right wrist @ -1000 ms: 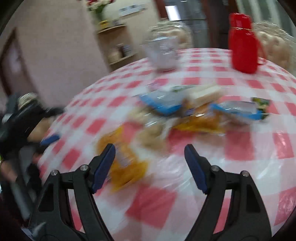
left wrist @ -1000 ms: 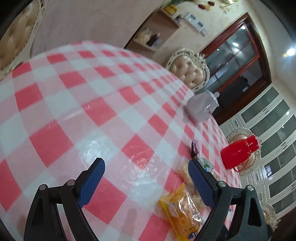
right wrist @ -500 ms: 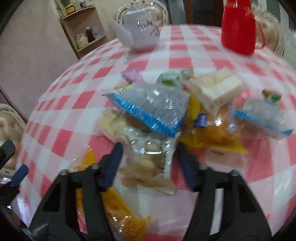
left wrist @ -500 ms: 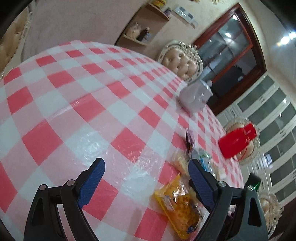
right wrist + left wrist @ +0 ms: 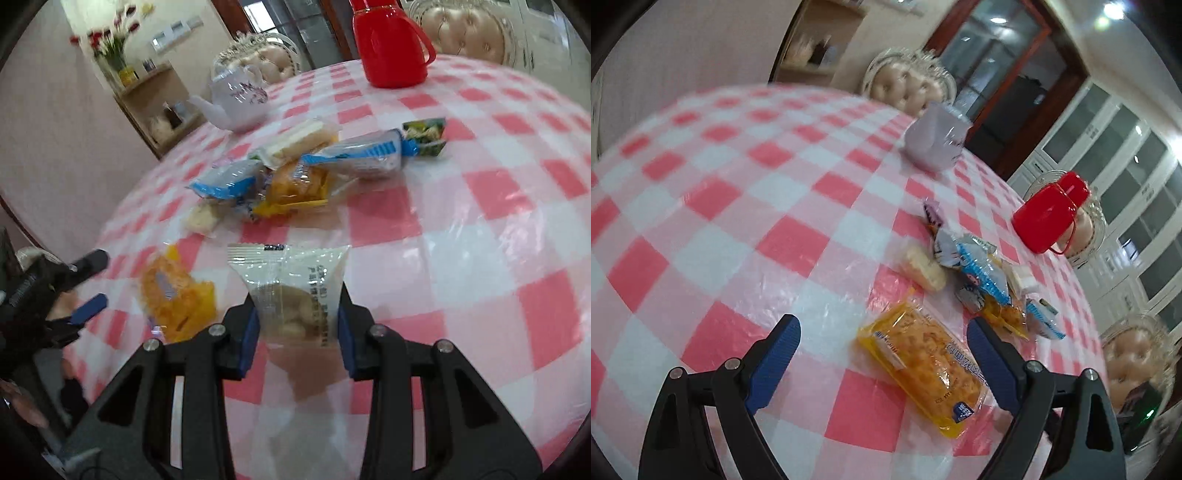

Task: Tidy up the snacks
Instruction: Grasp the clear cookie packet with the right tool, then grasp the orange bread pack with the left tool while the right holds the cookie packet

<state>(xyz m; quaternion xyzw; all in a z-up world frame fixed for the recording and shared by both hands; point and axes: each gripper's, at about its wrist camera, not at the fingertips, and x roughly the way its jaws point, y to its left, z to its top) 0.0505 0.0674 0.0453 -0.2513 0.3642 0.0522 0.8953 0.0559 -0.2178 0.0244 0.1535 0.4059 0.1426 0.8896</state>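
My right gripper (image 5: 297,326) has its jaws closing, and both blue pads press on a clear-wrapped pastry packet (image 5: 291,280) held just above the cloth. Behind it lies a heap of snacks (image 5: 295,173): blue-striped bags, a yellow bag and a pale cake slice. A yellow snack packet (image 5: 173,295) lies apart at the left, close to my left gripper (image 5: 94,282). In the left wrist view, my left gripper (image 5: 881,325) stands wide open above that yellow packet (image 5: 923,365), without touching it. The heap (image 5: 979,269) lies beyond.
A round table under a red-and-white checked cloth (image 5: 738,192) carries a white teapot (image 5: 240,99) and a red jug (image 5: 391,40) at the far side. Padded chairs (image 5: 908,85) ring the table. A wooden shelf (image 5: 155,107) stands by the wall.
My right gripper went into the heap, closed on the clear pastry packet and drew back with it lifted. My left gripper swung right, bringing the yellow packet between its open fingers.
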